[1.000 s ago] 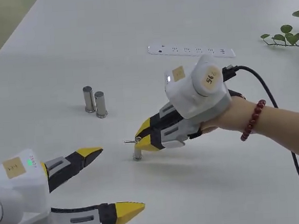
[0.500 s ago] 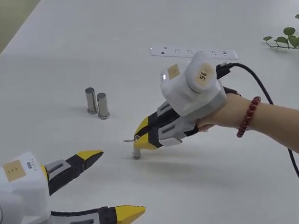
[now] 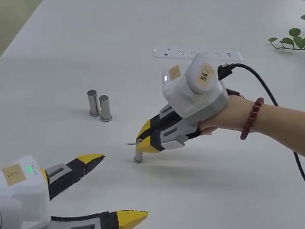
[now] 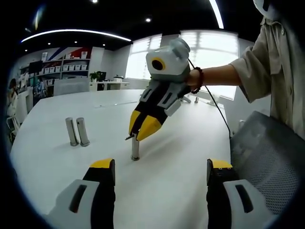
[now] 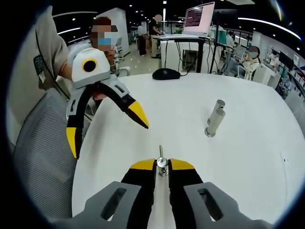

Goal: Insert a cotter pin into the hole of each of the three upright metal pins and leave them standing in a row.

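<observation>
Steel on white: a short upright metal pin (image 3: 139, 156) stands on the white table (image 3: 210, 194). The right hand-held gripper (image 3: 142, 141) has its yellow-tipped jaws pinched together right at the pin's top. A thin steel cotter pin (image 3: 130, 144) pokes out sideways past the tips, away from the hand. Its gripped end is buried between the jaws, so how far it sits through the hole is hard to say.

The right forearm extends in from the right, wrist bent, with the gripper slanting down to the left. There's a red bead bracelet (image 3: 251, 119) on the wrist and a black cable (image 3: 268, 88) running off the frame edge.

At bottom left, the left hand-held gripper (image 3: 125, 185) hovers above the table, jaws spread wide, holding nothing, its body cut off by the frame. Two more upright metal pins (image 3: 105, 108) stand side by side, well apart from the action, their holes too small to make out.

The right gripper view gives the close look: the pin's top (image 5: 162, 163) sits between the nearly touching tips and the wire (image 5: 160, 151) sticks forward. The left hand-held gripper (image 5: 106, 131) hangs open opposite.

The left gripper view shows it side-on, with the pin (image 4: 135, 149) planted on the table under the right gripper's tips (image 4: 143, 129).

The head view adds a white power strip (image 3: 196, 52) and a green plant sprig (image 3: 293, 36) at the far edge.
</observation>
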Available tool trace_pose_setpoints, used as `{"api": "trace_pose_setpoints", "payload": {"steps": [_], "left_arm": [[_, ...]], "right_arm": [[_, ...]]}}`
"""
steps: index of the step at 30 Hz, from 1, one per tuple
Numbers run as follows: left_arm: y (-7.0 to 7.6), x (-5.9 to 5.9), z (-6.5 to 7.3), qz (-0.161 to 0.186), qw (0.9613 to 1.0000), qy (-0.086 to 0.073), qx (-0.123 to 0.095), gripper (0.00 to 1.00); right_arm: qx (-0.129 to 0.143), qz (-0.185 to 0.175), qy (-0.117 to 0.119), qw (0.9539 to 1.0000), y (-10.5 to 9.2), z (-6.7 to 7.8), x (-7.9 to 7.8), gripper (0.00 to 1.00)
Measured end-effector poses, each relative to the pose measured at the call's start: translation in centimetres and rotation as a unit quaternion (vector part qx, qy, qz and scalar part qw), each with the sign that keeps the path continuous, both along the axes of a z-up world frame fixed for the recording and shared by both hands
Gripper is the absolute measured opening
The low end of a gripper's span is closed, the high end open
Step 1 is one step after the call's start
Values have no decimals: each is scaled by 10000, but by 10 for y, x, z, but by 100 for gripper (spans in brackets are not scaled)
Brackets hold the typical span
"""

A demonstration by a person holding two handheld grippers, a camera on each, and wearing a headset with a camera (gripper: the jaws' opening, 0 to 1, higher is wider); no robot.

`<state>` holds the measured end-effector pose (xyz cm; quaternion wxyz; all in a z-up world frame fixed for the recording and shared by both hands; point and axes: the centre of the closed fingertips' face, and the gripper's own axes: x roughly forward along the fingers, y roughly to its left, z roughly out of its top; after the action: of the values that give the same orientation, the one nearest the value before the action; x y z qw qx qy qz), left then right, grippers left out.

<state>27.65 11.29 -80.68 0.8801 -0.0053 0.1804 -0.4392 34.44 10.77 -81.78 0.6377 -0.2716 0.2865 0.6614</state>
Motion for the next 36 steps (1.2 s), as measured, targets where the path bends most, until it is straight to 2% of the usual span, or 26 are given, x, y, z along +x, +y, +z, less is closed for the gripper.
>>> {"api": "trace_pose_setpoints", "payload": {"steps": [16,24,28,36], "left_arm": [[1,0,0,18,10000,21,34,81],[3,1,4,47,10000,-4,45,83],[4,1,7,71,10000,-8,31,84],[5,-1,12,109,9999,27,74,87]], "right_arm": [[147,-301,314,9989,1,4,-1,19],[274,-556,486,9969,-2,11,-3,30],[353,-614,470,9964,-4,17,-6,36],[423,-795,452,9949,-18,23,-12,41]]}}
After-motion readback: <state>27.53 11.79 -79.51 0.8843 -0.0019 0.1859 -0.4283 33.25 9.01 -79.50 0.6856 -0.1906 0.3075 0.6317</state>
